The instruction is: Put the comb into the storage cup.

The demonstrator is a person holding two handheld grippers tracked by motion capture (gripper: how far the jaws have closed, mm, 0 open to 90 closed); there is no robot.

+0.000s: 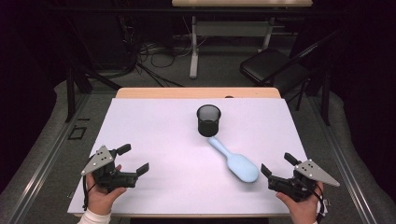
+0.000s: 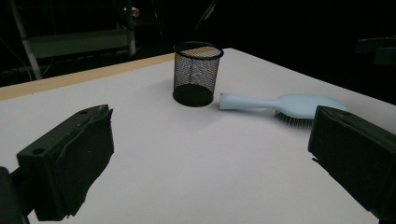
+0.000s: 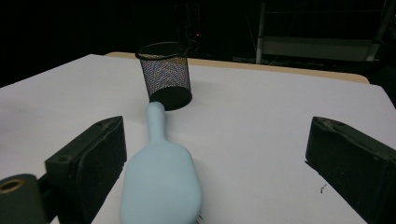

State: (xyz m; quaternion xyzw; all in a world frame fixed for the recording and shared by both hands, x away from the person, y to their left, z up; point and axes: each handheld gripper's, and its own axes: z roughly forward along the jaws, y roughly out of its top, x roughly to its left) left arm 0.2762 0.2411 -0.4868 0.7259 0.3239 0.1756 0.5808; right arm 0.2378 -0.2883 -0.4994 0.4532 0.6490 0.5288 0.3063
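A light blue hairbrush (image 1: 236,162) lies bristles down on the white table cover (image 1: 159,140), its handle tip almost touching a black mesh cup (image 1: 208,120) that stands upright behind it. My left gripper (image 1: 133,158) rests at the front left, open and empty, well away from both. My right gripper (image 1: 275,165) sits at the front right, open, just right of the brush head. In the left gripper view the cup (image 2: 196,74) and brush (image 2: 285,105) lie ahead to the right. In the right gripper view the brush (image 3: 161,177) lies close ahead with the cup (image 3: 166,74) beyond it.
The table's wooden back edge (image 1: 196,92) shows beyond the cover. Behind the table stand a black chair (image 1: 273,65), a white desk frame (image 1: 194,46) and loose cables on the floor.
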